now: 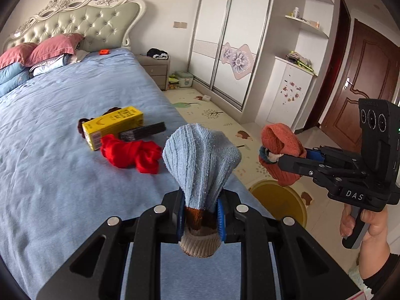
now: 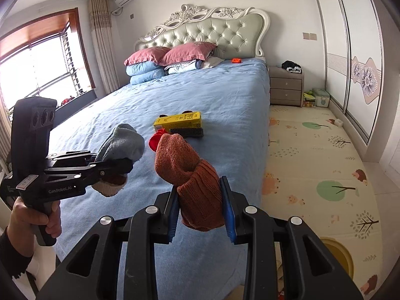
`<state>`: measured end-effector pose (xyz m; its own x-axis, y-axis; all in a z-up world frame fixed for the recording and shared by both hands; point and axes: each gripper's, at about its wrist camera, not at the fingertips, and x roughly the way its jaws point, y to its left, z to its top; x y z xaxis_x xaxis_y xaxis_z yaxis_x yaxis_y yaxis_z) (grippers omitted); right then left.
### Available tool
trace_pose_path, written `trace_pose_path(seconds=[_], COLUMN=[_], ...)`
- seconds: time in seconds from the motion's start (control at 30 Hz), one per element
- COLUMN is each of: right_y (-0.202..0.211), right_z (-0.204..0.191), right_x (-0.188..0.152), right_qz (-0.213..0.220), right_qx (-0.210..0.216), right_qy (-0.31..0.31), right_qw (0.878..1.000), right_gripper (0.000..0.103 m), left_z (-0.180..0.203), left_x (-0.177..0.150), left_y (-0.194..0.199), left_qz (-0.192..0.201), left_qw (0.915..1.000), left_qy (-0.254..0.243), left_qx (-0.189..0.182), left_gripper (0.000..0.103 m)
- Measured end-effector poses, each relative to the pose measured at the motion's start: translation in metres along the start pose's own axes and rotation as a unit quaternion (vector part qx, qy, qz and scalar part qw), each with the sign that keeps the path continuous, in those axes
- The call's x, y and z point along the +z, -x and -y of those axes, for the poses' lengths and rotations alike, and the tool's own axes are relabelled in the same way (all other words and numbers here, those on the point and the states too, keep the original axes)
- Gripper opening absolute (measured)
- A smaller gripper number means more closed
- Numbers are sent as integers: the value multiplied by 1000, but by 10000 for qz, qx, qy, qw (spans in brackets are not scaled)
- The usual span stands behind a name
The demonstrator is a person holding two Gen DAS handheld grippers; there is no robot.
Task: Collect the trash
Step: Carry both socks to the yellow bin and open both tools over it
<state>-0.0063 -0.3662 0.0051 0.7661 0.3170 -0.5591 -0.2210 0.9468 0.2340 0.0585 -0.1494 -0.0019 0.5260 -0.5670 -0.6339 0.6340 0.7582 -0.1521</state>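
While both tools hung above the near edge of the blue bed (image 1: 62,175), each one had a bundle of cloth pinched between its blue pads. At the lower centre of the left wrist view, the left gripper (image 1: 201,215) was clenched on a light blue sock (image 1: 200,157), a ribbed, fuzzy ball that bulged above the fingers, with a brown band and a beige cuff hanging below them. At right centre of that same view, the right gripper (image 1: 277,160) squeezed a rust-orange sock (image 1: 282,147), a coarse knit rolled into a lump; a bit of blue and white showed at its end.

Further up the bed, at centre left of the frame, the remaining pile lay close together: a yellow carton (image 1: 112,126) on its side, a dark striped bundle (image 1: 142,131) touching it, a bright red cloth (image 1: 130,153) crumpled just in front, and something dark brown (image 1: 83,123) behind the carton. On the floor mat at lower right sat a yellow basin (image 1: 277,200), just beside the bed's edge.
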Motion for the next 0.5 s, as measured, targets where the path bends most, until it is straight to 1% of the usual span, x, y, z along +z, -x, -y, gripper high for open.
trace_pose_path(seconds=[0.27, 0.5], right_y=[40, 71], right_z=[56, 110], right_x=[-28, -61], right_qz=[-20, -103], right_qx=[-564, -1084], right_qy=[-349, -778], right_qw=[9978, 9910], right_gripper=[30, 30], left_z=[77, 141], left_x=[7, 13], left_y=[-49, -97], left_qz=[-350, -742], left_qw=[9970, 9882], left_qy=[-625, -1093], left_qx=[-308, -769], left_gripper=[21, 21])
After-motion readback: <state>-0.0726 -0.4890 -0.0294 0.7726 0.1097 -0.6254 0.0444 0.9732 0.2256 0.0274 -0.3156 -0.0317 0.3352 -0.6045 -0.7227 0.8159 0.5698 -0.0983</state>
